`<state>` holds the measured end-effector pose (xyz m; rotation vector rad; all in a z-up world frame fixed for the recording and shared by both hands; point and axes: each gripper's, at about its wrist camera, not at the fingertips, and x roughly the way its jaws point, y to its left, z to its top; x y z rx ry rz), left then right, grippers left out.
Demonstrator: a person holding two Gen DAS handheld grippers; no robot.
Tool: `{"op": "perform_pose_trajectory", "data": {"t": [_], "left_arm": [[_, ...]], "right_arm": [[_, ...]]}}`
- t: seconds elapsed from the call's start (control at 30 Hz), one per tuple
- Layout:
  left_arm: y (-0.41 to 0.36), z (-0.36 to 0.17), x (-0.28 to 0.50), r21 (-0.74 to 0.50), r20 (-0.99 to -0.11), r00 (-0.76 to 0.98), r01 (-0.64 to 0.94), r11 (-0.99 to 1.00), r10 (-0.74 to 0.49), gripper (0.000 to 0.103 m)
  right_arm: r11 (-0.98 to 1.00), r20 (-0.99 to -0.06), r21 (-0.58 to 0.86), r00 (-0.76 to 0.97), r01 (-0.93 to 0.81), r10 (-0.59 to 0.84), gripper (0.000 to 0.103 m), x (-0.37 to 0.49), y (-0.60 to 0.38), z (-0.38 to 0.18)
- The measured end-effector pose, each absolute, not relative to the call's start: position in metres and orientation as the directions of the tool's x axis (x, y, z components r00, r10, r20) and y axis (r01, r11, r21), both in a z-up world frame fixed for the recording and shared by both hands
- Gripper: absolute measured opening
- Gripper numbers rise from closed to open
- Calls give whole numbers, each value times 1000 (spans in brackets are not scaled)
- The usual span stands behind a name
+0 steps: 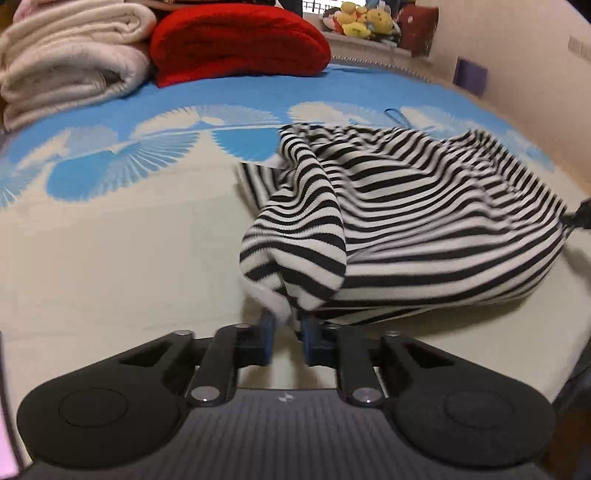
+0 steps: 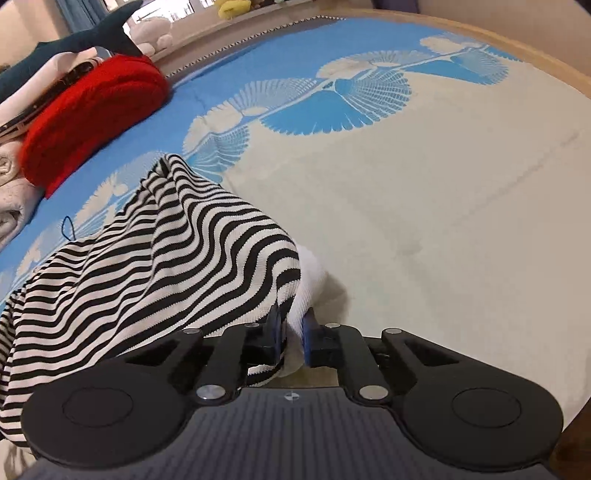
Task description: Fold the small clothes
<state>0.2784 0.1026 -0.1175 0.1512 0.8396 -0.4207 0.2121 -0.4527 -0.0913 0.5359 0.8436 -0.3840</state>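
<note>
A small black-and-white striped garment [image 1: 424,221] lies bunched on the blue and cream bed cover [image 1: 110,258]. My left gripper [image 1: 288,325] is shut on a white-edged corner of it at its near left end, and the cloth rises from the blue pads. In the right wrist view the same striped garment [image 2: 166,266] spreads to the left. My right gripper [image 2: 293,332] is shut on its white hem at the near right corner. A bit of the right gripper shows as a dark tip [image 1: 580,218] at the garment's far right edge.
Folded cream blankets [image 1: 70,59] and a red knitted pile [image 1: 236,40] sit at the head of the bed. Plush toys [image 1: 362,20] line a ledge behind. A dark plush shark [image 2: 74,37] lies on the stack. The wooden bed edge [image 2: 554,70] curves at right.
</note>
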Motion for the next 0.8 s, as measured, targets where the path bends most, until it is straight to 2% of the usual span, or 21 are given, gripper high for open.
{"op": "perform_pose_trajectory", "data": {"t": [0.07, 0.1, 0.17, 0.2, 0.33, 0.37, 0.4, 0.43, 0.47, 0.5, 0.53, 0.57, 0.6, 0.63, 0.67, 0.7, 0.73, 0.8], "left_arm": [[112, -117, 283, -35, -743, 606, 389, 921, -284, 10], [116, -117, 285, -16, -744, 617, 368, 929, -258, 2], [124, -119, 286, 106, -738, 665, 287, 952, -118, 0], [133, -120, 289, 113, -746, 660, 251, 961, -85, 0], [157, -107, 287, -33, -713, 681, 210, 977, -170, 2], [158, -103, 284, -86, -699, 683, 216, 973, -213, 16], [158, -99, 282, -158, -682, 678, 232, 960, -276, 39], [155, -95, 280, -213, -660, 676, 249, 945, -327, 52], [151, -93, 281, -241, -651, 670, 263, 934, -356, 78], [143, -92, 279, -261, -649, 658, 278, 924, -381, 86], [136, -93, 279, -268, -652, 647, 290, 919, -395, 86], [129, -97, 280, -271, -669, 622, 306, 913, -407, 86], [122, -103, 284, -269, -693, 593, 315, 910, -410, 80], [115, -109, 286, -262, -715, 571, 316, 912, -403, 68], [109, -117, 290, -271, -737, 536, 324, 907, -411, 32], [106, -122, 294, -290, -753, 506, 320, 902, -421, 16], [106, -122, 295, -291, -752, 514, 302, 908, -412, 15], [109, -103, 286, -280, -697, 580, 322, 905, -422, 12]], "right_arm": [[805, -785, 289, 609, 519, -111, 11, 214, -450, -93], [805, -784, 288, 610, 519, -113, 11, 215, -450, -93], [808, -783, 274, 609, 522, -128, 11, 215, -449, -93], [815, -783, 264, 608, 517, -132, 11, 215, -448, -93], [830, -793, 257, 599, 494, -111, 14, 217, -445, -97], [824, -790, 274, 604, 495, -101, 19, 216, -446, -96], [815, -786, 289, 610, 502, -97, 20, 215, -447, -95], [808, -782, 301, 616, 507, -96, 21, 213, -448, -94], [805, -781, 304, 617, 509, -95, 21, 213, -447, -94], [807, -784, 298, 614, 509, -98, 21, 212, -447, -94], [810, -786, 289, 609, 510, -103, 21, 213, -446, -95], [815, -789, 280, 605, 507, -105, 21, 213, -445, -95], [819, -790, 274, 604, 503, -106, 21, 214, -445, -96], [824, -791, 269, 603, 499, -107, 21, 214, -444, -96], [827, -792, 265, 602, 496, -107, 21, 215, -444, -96], [829, -793, 260, 599, 495, -110, 21, 215, -445, -96], [830, -793, 255, 598, 497, -115, 18, 215, -445, -96], [826, -798, 254, 592, 502, -115, 14, 214, -446, -98]]}}
